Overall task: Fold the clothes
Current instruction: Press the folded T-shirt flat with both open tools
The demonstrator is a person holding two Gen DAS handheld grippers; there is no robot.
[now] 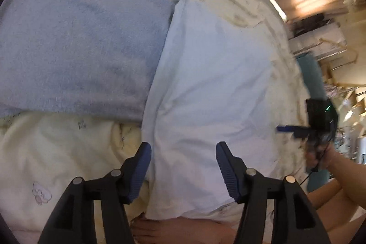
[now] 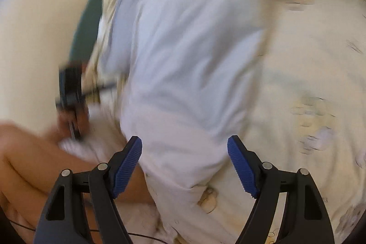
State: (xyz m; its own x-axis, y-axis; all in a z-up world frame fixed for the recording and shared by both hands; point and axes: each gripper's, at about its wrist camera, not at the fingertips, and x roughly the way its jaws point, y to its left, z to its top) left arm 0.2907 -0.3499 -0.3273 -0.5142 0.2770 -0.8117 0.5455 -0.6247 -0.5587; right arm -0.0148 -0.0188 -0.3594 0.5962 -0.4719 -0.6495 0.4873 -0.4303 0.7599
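Far left, a blue towel (image 1: 77, 38) spread over the cream quilt (image 1: 57, 152), edge touching the white cloth (image 1: 210, 88) just beside it. Centre, left gripper (image 1: 184, 166) above that white cloth, jaws apart and empty. Further right (blurred in its own view), right gripper (image 2: 185, 166) likewise spread wide, nothing pinched, over the same cloth near its right edge.
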